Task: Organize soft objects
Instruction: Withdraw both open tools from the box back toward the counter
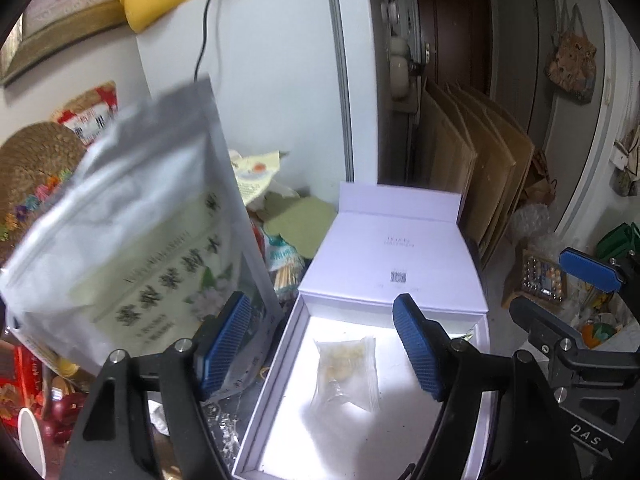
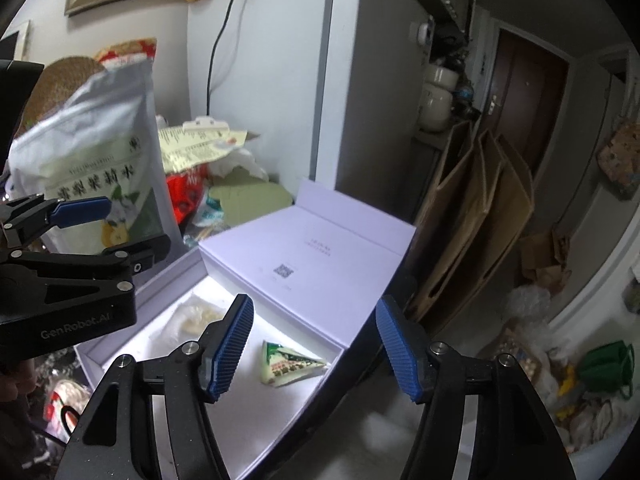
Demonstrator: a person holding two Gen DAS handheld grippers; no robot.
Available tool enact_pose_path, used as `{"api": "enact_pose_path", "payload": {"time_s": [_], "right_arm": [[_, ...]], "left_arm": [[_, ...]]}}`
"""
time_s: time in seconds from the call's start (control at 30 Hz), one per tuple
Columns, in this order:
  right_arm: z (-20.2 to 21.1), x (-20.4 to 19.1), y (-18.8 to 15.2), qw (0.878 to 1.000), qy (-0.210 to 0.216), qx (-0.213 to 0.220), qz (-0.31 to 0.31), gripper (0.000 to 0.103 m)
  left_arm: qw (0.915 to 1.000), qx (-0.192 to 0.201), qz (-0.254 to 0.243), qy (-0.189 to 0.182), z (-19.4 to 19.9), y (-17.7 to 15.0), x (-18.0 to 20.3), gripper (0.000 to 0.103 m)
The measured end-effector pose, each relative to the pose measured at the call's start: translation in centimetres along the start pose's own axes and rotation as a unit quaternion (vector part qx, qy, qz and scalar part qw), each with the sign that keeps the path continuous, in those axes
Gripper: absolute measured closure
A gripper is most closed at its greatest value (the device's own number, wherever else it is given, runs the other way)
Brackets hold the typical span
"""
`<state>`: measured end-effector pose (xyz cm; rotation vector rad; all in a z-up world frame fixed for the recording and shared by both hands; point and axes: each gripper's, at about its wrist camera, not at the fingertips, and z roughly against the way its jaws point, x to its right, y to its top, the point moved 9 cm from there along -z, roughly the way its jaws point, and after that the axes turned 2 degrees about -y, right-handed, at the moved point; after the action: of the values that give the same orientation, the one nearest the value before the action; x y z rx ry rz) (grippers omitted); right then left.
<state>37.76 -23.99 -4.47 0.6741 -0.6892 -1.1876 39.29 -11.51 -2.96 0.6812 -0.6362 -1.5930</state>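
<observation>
**Silver pouch beside the open white box, both grippers spread**

The white box (image 1: 276,408) lies open on the surface, its lid (image 1: 394,256) folded back behind the tray. Inside the tray, a small clear packet (image 1: 346,374) with pale contents lies flat near the middle; glare off the tray floor washes out its details. The right wrist view adds a green-and-white triangular packet (image 2: 290,364) lying toward the tray's right wall, a part of the box the left wrist view cuts off.

A large silver pouch (image 1: 132,248) with printed characters stands tilted just left of the box. It is motion-blurred, and its lower edge is hidden behind the left gripper (image 1: 322,344), whose jaws are spread wide above the tray. Its left finger overlaps the pouch's bottom corner, but whether it touches cannot be told. From the right wrist view this gripper's jaws appear on either side of the pouch's lower part, contact unclear.

The right gripper (image 2: 316,348) hovers over the box's right side, released, nothing between its fingers.

Left of the box, the clutter behind the pouch is mostly hidden.
</observation>
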Motion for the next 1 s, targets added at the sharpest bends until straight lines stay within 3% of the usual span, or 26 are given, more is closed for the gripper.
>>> {"api": "enact_pose_path", "payload": {"time_s": [0.53,0.73,1.0], "right_arm": [[10.0,-0.3,2.4,0.996,-0.011,0.086,-0.002,0.038],[13.4,-1.5,2.2,0.994,-0.004,0.113,0.003,0.034],[17.9,-4.0,0.3,0.989,0.025,0.146,0.021,0.029]], "left_arm": [[0.997,0.077,-0.004,0.007,11.3,1.2,-0.4,0.029],[0.9957,0.091,-0.007,0.016,15.1,-0.4,-1.0,0.029],[0.9964,0.08,0.007,0.026,17.9,-4.6,-2.1,0.029]]}}
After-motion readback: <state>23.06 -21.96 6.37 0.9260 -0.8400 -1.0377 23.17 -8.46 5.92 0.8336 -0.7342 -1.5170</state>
